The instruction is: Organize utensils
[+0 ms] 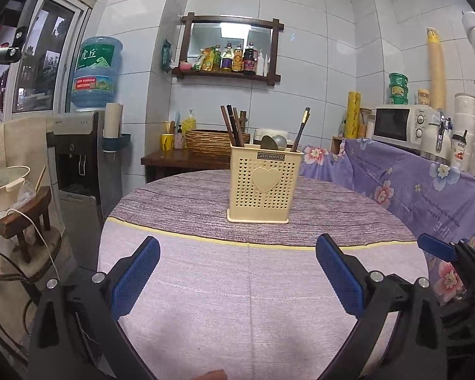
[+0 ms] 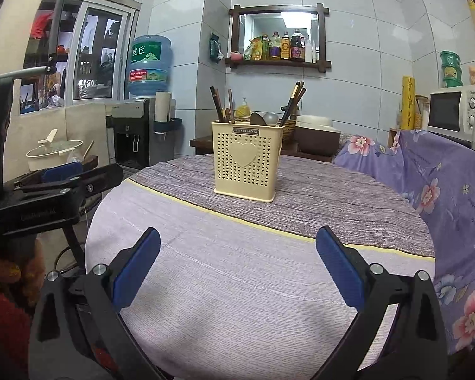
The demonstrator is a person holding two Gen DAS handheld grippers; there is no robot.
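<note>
Both my tongs, left tongs (image 1: 237, 272) and right tongs (image 2: 237, 266), are spread apart, holding nothing. Utensil holder (image 1: 262, 183) stands upright mid-counter (image 1: 205, 300), dead ahead of both. Chopsticks (image 1: 232, 125) and spoons (image 1: 274, 142) stick up vertically inside it. Neither tongs clearly nearer.

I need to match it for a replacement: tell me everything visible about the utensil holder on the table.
The utensil holder is a cream plastic box, perforated with small holes, with a raised heart and a JIANHAO label on its front. It stands upright on the striped tablecloth, holding dark chopsticks and spoons. Neither gripper touches it.
</note>
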